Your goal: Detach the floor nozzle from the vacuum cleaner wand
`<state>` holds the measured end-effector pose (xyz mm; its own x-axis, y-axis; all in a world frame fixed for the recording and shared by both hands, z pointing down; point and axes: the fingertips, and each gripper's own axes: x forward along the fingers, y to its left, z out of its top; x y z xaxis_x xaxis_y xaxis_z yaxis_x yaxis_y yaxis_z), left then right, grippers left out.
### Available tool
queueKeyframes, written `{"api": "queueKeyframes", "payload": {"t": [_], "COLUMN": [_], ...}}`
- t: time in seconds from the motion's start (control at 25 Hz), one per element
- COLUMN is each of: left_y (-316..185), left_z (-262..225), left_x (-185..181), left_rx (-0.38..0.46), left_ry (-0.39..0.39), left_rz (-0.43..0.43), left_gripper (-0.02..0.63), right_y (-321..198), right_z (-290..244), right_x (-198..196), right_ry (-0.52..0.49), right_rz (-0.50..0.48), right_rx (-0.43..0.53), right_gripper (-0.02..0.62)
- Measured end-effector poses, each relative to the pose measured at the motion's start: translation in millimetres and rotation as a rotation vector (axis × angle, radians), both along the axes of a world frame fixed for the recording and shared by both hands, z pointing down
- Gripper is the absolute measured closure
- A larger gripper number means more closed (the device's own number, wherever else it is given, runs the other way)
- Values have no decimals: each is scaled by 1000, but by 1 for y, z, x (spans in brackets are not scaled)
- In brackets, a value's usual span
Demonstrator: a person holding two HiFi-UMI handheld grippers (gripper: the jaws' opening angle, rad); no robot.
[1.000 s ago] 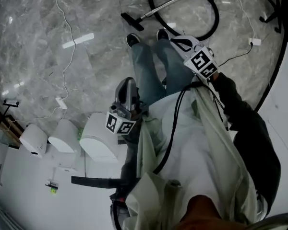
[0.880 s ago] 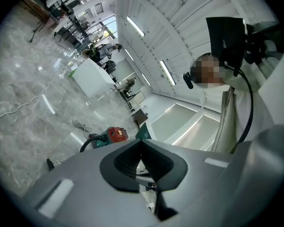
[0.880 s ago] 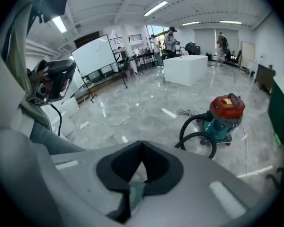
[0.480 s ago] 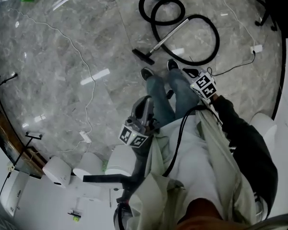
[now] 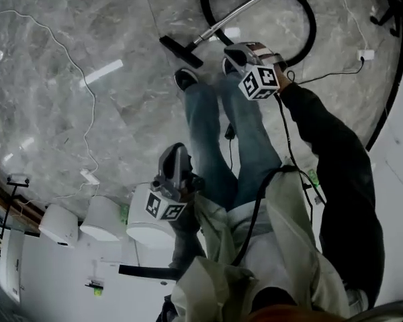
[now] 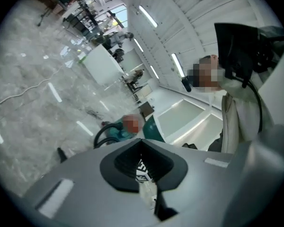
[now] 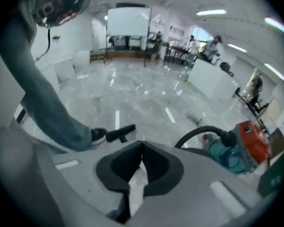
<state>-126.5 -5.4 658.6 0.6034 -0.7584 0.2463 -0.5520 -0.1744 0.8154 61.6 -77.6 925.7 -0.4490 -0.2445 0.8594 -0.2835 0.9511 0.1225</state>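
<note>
Grey marbled stone is filling the head view, glossy and throwing back strip-light glare. Against a second ago both grippers are sitting lower. The right gripper (image 5: 234, 51) is now reaching out past the knees and over the shoes, ending just short of the wand (image 5: 228, 20) in the picture. The left gripper (image 5: 177, 151) is hanging back by the thigh, well apart from it. The floor nozzle (image 5: 181, 51) is lying beyond and left of the right fingertips, still joined to the wand, with the black hose (image 5: 307, 25) looping further out. My read: approach only, nothing gripped, detaching not started.

Left gripper view: the pads (image 6: 123, 167) are sitting flat together with nothing between them. They're aiming near level across the room, with the teal vacuum body (image 6: 114, 132) far ahead of the tips, so this one isn't lined up on the joint.

Right gripper view: the pads (image 7: 116, 169) are pressing together too, empty. The nozzle is showing just past the fingertips, slightly left, beside a shoe (image 7: 98, 135). The fingers will need opening before any grab.

Surface and room: bare hard floor with a white cable (image 5: 87, 89) trailing across it. It's a big open white hall, with a whiteboard (image 7: 128, 21) and desks far ahead and people standing at the back.
</note>
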Motion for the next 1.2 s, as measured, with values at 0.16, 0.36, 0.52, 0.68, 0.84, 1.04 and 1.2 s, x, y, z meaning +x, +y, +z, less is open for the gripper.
{"api": "queueKeyframes", "payload": {"t": [0.16, 0.36, 0.52, 0.68, 0.84, 1.04, 1.2], "left_y": [29, 53, 61, 59, 57, 60, 45], "left_z": [104, 175, 213, 239, 253, 276, 243], "left_x": [-65, -98, -103, -97, -89, -59, 8], "left_rx": [-86, -103, -93, -83, -64, -95, -29], "left_ry": [-80, -151, -127, -79, -33, -9, 67], "left_rz": [-102, -118, -156, -195, -206, -68, 127], "left_gripper": [621, 621, 621, 621, 620, 482, 278], "right_y": [5, 21, 14, 16, 23, 64, 90], "right_z": [157, 281, 353, 390, 380, 246, 102], "right_x": [3, -2, 2, 6, 3, -30, -48], "right_ry": [166, 314, 469, 535, 506, 270, 196], "right_rz": [-139, -490, -778, -778, -775, -918, -1042], "right_rx": [-98, -10, 117, -34, -225, -616, -813], "right_gripper": [461, 334, 334, 400, 408, 408, 426]}}
